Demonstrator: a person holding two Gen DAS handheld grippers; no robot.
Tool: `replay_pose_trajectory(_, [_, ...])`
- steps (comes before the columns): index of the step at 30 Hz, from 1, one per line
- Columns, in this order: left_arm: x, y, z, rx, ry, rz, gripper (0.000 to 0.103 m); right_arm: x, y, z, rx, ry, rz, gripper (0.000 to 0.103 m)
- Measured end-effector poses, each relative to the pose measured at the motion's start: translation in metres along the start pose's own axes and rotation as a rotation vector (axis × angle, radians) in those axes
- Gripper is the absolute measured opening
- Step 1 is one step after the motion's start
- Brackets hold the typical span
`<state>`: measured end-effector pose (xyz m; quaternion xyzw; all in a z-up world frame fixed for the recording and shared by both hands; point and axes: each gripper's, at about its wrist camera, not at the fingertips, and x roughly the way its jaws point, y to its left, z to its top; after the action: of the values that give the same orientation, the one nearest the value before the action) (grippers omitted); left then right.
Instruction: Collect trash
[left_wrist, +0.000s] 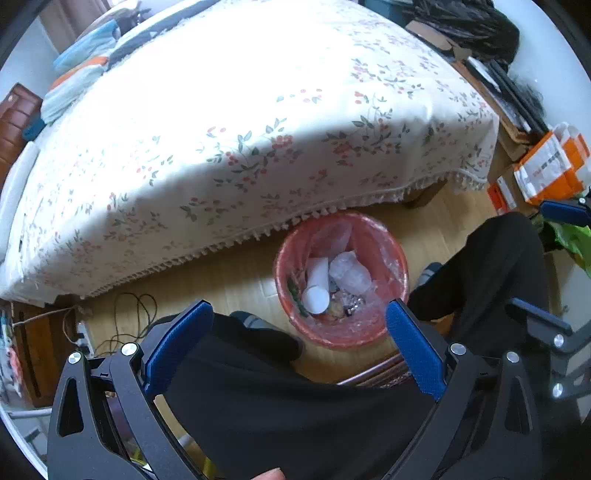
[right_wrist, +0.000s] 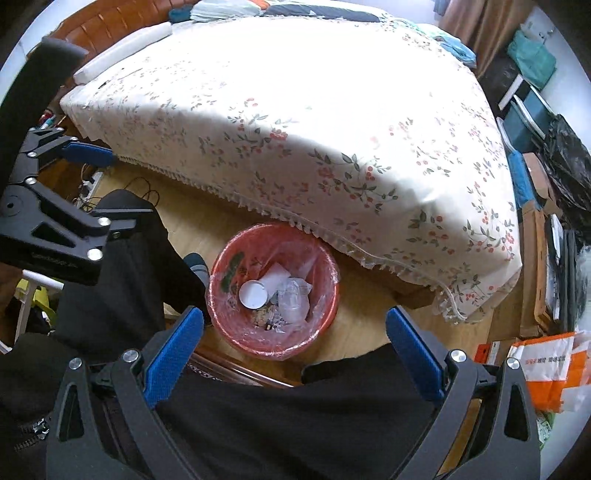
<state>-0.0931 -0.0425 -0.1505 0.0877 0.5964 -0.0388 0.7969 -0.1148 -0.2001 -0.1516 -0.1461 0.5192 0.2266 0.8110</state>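
above the red bin (left_wrist: 341, 280), left gripper (left_wrist: 299, 325) and right gripper (right_wrist: 295, 328) hover spread apart, empty

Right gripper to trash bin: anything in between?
Nothing solid. In the right wrist view the open right gripper hangs above the red trash bin; only air and bare wood floor between.

home bedroom, floral-covered bed (right_wrist: 295, 122), lined waste bin (right_wrist: 236, 332)

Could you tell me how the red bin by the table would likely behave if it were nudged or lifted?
The red bin looks like thin plastic holding only a paper cup and crumpled clear wrappers, so it is probably light and may slide on the smooth wooden floor. Its loose liner would likely be floppy and slippery to grip.
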Motion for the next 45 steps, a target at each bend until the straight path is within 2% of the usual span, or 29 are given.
replay_pose_trajectory(15, [0.002,-0.006,-0.005,0.029,0.037,-0.006,0.097,0.008,0.004,-0.004,-0.031,0.041,-0.013,0.098])
replay_pose_trajectory(45, [0.014,-0.01,-0.007,0.045,0.065,-0.023,0.097,0.014,0.003,-0.003,-0.028,0.049,-0.011,0.098])
